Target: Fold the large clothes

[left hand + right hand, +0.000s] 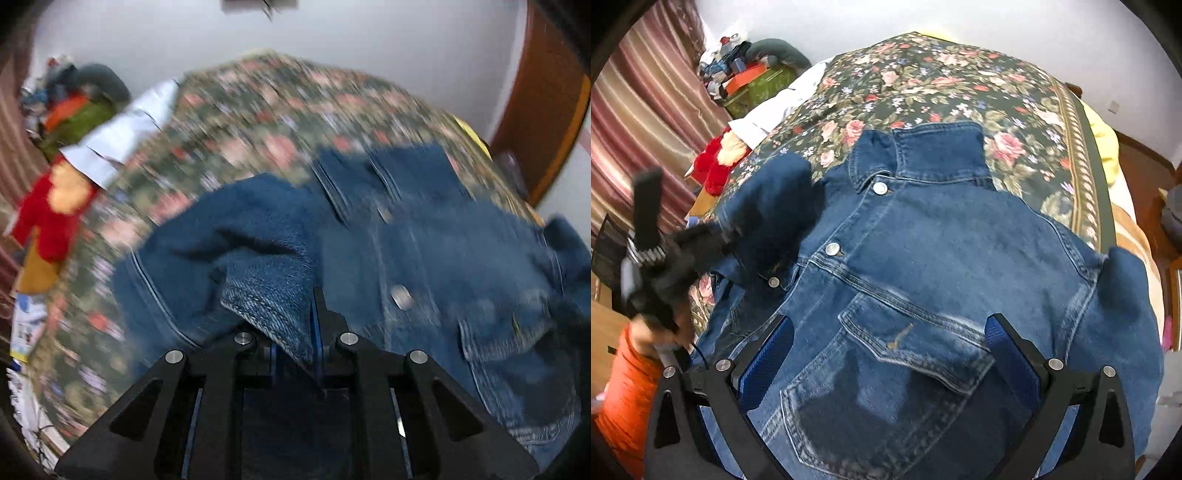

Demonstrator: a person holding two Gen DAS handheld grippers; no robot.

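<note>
**Denim jacket on the flowered bed, one sleeve in a grip**

Spread over the bed, a dark floral bedspread with pink roses [960, 81] carries a blue denim jacket with metal snap buttons [923, 229], lying front-up with its collar toward the far wall and a flapped chest pocket [916, 339] nearest the right wrist camera. Its one sleeve hangs off the near right side of the bedspread.

From the left wrist view, the left gripper [314, 325] has its black fingers [325, 310] clenched on a fold of the jacket's stitched denim edge, the cloth bunched up between and over them; that picture is blurred. In the right wrist view the same left gripper [716, 236] shows at the left, held by a hand [661, 332] with an orange sleeve [624, 398], and the jacket's other sleeve [775, 206] rises from it in a dark fold over the jacket's front.

The right gripper [890, 354] hangs over the chest pocket with its blue-padded fingers [768, 362] released and spread wide, nothing between them but the jacket lying below; whether they touch the cloth I cannot tell.

Beyond the jacket, a white cloth [775, 107] lies at the bedspread's far left edge, a red and yellow plush toy [716, 162] beside it, and a striped pink curtain [646, 110] behind. A heap of mixed belongings on a green box [753, 74] stands against the white wall.
</note>
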